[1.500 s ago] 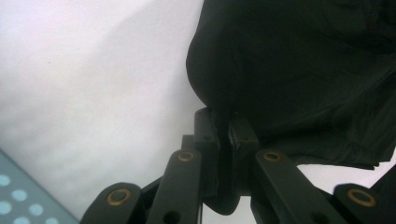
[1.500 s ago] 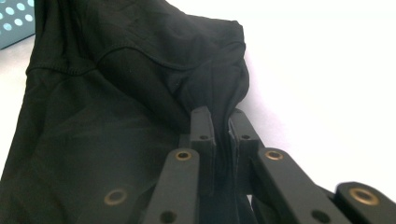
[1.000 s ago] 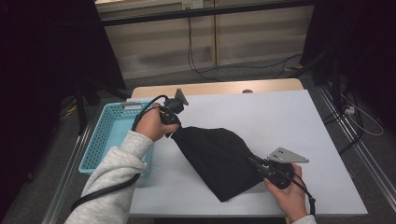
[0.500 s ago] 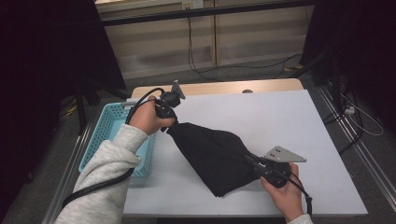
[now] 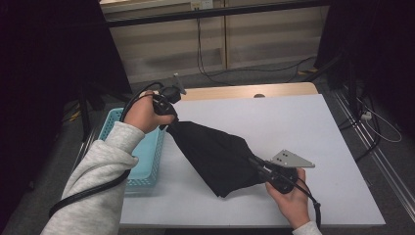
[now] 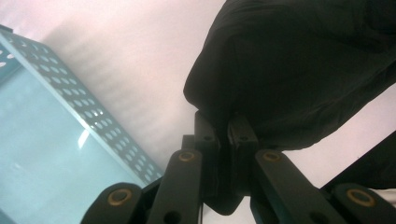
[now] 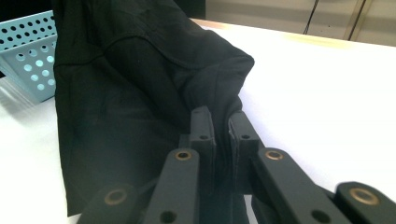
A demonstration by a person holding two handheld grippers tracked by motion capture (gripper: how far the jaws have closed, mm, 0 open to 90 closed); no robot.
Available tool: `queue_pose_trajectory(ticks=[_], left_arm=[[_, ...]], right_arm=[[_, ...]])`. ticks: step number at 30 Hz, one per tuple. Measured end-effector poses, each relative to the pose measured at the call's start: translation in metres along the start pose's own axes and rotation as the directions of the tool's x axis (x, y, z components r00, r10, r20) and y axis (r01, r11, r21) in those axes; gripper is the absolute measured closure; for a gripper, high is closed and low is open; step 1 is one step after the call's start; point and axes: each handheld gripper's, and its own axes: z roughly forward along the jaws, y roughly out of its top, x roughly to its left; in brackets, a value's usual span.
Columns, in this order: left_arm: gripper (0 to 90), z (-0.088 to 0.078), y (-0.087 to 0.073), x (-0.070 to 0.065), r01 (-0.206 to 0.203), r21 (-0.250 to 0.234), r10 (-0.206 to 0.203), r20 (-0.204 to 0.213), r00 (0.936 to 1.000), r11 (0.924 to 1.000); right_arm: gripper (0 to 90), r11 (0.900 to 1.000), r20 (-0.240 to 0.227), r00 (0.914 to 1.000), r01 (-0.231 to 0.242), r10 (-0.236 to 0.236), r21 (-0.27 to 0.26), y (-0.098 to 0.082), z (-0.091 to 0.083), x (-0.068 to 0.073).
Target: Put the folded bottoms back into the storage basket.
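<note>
Both tongs are pinching the same thing. Your left gripper (image 5: pixel 169 120) has its jaws pressed together on a bunched corner of the black cloth (image 5: pixel 215 154); the left gripper view shows the fabric (image 6: pixel 299 70) wadded right at the pads, which are closed on it. Your right gripper (image 5: pixel 259 166) is likewise clamped on the opposite end, with the cloth (image 7: pixel 140 84) gathered between its jaws and draping away from them.

Position of the cloth: it spans between your two tongs, long axis running from the left gripper, up and far, down to the right gripper, near you. The left end looks raised off the white table (image 5: pixel 303 127); the middle sags and appears to rest on the table top just ahead of the right jaws. Whether the lowest fold touches the surface I cannot tell.

The blue basket (image 5: pixel 147 156) sits just beside your left gripper, on its outer side, and well apart from the right one. The left hand (image 5: pixel 144 112) is clearly the nearer.

Judgement: if the cloth is bound for the basket, the left end leads and the right end has to follow across along that same axis. Keep both pinches firm; slack in the middle could snag on the basket rim.
</note>
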Motion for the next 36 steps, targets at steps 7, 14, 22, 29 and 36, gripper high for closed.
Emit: queue_pose_trajectory(ticks=[7, 14, 22, 29, 36], left_arm=[[85.0, -0.003, -0.004, 0.006, 0.012, -0.005, -0.012, -0.004, 0.9999, 0.9999], [85.1, -0.016, -0.005, 0.009, 0.013, -0.002, -0.013, -0.023, 0.9996, 0.9999], [85.1, -0.036, -0.007, 0.014, 0.023, -0.013, -0.024, -0.040, 0.9989, 0.9997], [85.1, -0.047, -0.008, 0.020, 0.034, -0.006, -0.034, -0.061, 0.9976, 0.9994], [85.1, -0.055, -0.008, 0.024, 0.038, 0.003, -0.038, -0.067, 0.9970, 0.9993]], right_arm=[[82.9, 1.000, -0.013, 0.9999, 0.007, -0.007, -0.003, 0.004, 0.004, 0.004], [83.0, 1.000, -0.022, 0.9996, 0.018, -0.019, -0.024, 0.009, 0.008, 0.011], [83.0, 0.999, -0.042, 0.9988, 0.022, -0.024, -0.050, 0.017, 0.014, 0.018], [83.0, 0.997, -0.057, 0.9981, 0.022, -0.026, -0.067, 0.025, 0.019, 0.024], [83.0, 0.996, -0.063, 0.9974, 0.028, -0.034, -0.080, 0.031, 0.022, 0.029]])
